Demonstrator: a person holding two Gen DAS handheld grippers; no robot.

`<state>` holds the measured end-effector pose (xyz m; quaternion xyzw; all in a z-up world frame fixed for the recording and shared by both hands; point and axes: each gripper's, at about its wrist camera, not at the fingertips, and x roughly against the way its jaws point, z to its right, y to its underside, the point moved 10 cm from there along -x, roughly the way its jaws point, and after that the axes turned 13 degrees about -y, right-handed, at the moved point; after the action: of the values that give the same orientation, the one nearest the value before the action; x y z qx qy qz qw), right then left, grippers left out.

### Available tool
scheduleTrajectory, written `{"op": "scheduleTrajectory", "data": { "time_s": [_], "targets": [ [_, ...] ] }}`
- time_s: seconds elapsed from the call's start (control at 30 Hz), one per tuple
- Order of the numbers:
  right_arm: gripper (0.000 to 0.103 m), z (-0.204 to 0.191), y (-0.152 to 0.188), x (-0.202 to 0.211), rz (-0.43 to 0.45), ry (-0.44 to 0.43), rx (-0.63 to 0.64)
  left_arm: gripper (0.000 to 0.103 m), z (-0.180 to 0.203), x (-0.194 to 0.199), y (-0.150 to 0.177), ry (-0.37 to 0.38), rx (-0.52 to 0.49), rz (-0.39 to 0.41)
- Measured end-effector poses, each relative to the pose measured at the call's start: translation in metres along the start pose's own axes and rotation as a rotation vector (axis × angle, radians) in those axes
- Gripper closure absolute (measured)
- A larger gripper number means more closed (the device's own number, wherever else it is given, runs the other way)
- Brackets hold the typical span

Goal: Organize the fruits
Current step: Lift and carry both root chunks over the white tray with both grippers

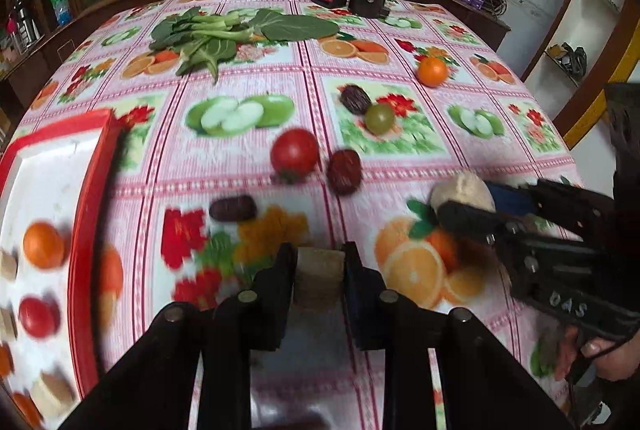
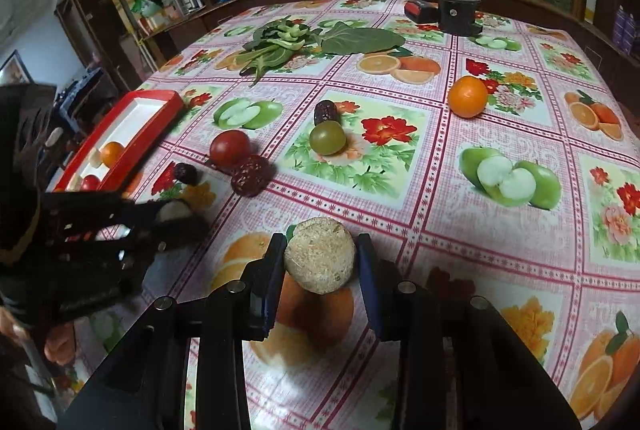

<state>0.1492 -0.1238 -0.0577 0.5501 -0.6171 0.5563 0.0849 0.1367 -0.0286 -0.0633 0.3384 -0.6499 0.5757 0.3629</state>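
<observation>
On the fruit-print tablecloth [image 2: 460, 166], each hand-held gripper clamps a rough, beige, rounded puck [image 2: 320, 255].

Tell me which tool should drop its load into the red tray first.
Left. The left tool, shut on a tan block, sits right beside the red tray; the right tool, holding a round cake, is farther away.

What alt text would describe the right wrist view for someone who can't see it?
The right gripper clamps a round tan cake above a fruit-print tablecloth. Beyond lie a tomato, a green fruit, an orange and a red tray.
</observation>
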Motion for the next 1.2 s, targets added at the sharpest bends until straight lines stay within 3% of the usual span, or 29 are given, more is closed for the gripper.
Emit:
{"op": "scheduleTrajectory", "data": {
  "time_s": [0.67,1.2],
  "targets": [
    [0.069,-0.041,0.045,0.031,-0.003,0.072,-0.005,0.077,-0.025,0.043,0.061,0.01,0.083,-0.031],
    [0.069,-0.096,0.003,0.007,0.007,0.053,0.057,0.077,-0.076,0.059,0.057,-0.002,0.139,-0.008]
  ]
}}
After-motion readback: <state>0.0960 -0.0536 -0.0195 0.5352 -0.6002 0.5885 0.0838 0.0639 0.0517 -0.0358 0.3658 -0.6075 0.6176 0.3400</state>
